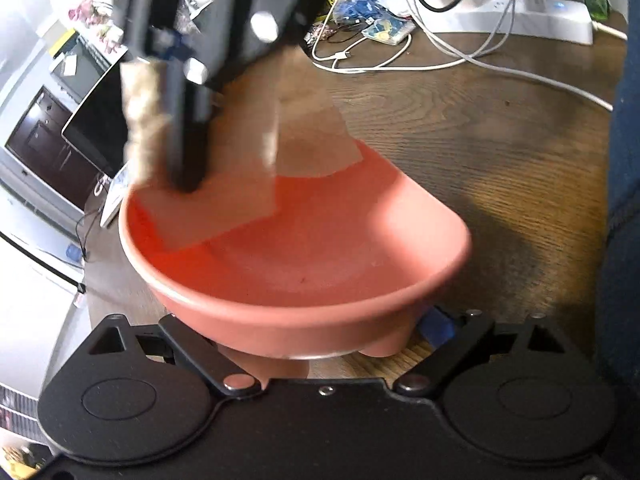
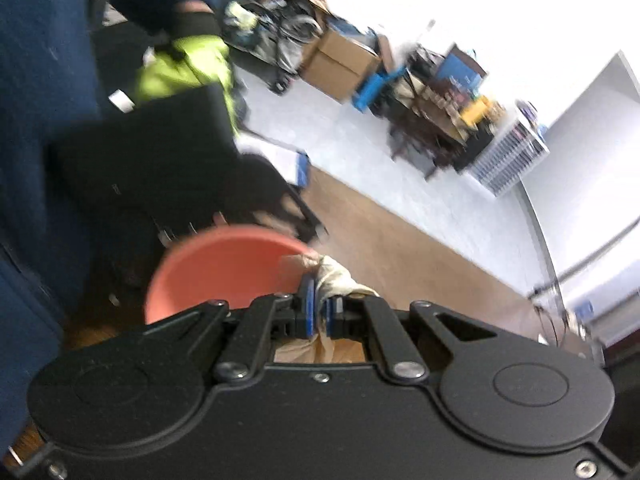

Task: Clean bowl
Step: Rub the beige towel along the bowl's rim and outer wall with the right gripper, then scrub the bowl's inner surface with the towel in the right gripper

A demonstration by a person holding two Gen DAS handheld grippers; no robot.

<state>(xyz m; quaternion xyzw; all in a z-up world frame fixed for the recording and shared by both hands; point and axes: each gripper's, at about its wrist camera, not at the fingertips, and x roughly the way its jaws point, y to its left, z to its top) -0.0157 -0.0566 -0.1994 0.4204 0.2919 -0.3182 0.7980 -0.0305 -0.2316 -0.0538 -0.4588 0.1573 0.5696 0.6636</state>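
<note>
The left gripper [image 1: 320, 336] fingers pinch the pink bowl [image 1: 296, 256] by its base; the right gripper [image 2: 319, 312] fingers pinch a beige cloth [image 2: 334, 276]. A hard wipe could twist the bowl loose onto the table [image 1: 480, 140].

Daylight is flooding both views — the white floor [image 2: 360, 128] and wall are blowing out in the right wrist view. Motion blur is smearing the right gripper [image 1: 188, 152] and cloth [image 1: 144, 120] in the left wrist view; the bowl [image 1: 296, 264] is staying fairly sharp, casting a dark shadow rightward on the wooden table [image 1: 480, 152]. Fisheye is bending edges — corners are going black.
</note>
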